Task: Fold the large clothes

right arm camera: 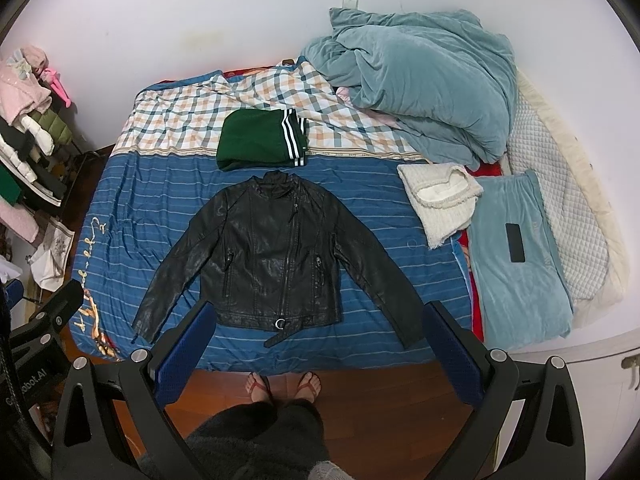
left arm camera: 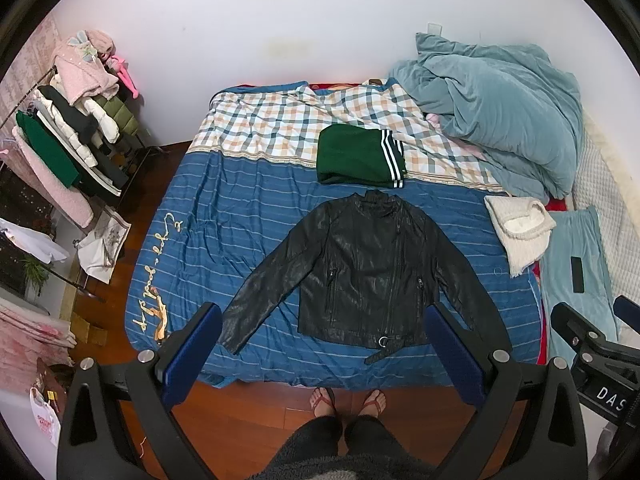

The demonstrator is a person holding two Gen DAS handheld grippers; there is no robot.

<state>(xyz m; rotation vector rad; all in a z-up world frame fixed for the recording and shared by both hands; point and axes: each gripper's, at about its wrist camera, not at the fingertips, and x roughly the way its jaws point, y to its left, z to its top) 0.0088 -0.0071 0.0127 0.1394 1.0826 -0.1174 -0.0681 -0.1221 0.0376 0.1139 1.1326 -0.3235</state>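
Observation:
A black leather jacket (left arm camera: pixel 360 264) lies flat and face up on the blue striped bedspread (left arm camera: pixel 248 200), sleeves spread out to both sides, collar toward the wall. It also shows in the right wrist view (right arm camera: pixel 276 256). My left gripper (left arm camera: pixel 322 320) is open and empty, held high above the bed's near edge. My right gripper (right arm camera: pixel 316 316) is open and empty at the same height. A folded green garment with white stripes (left arm camera: pixel 360 156) lies just beyond the jacket's collar.
A crumpled teal duvet (left arm camera: pixel 500 108) fills the bed's far right. A white knit garment (left arm camera: pixel 520 228) and a teal pillow with a black phone (left arm camera: pixel 578 274) lie at the right. A loaded clothes rack (left arm camera: pixel 68 132) stands left. The person's feet (left arm camera: pixel 348 400) are on the wooden floor.

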